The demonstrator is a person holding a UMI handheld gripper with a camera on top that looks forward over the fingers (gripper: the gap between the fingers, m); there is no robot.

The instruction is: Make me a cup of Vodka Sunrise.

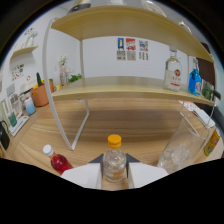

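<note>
A small clear bottle with an orange cap stands upright between my two fingers. My gripper is shut on it, with the white fingers pressing on both of its sides. The bottle's base is hidden behind the fingers. Just left of the fingers is a small bottle of red liquid with a white cap, leaning on the wooden table. To the right of them stands a clear glass that looks filled with ice. Beyond, a clear vodka bottle with a red label stands on the shelf.
A wooden shelf unit on white legs stands on the table ahead. Its lower board carries a blue bottle at the right and plants and an orange pot at the left. A yellow-labelled item sits far right.
</note>
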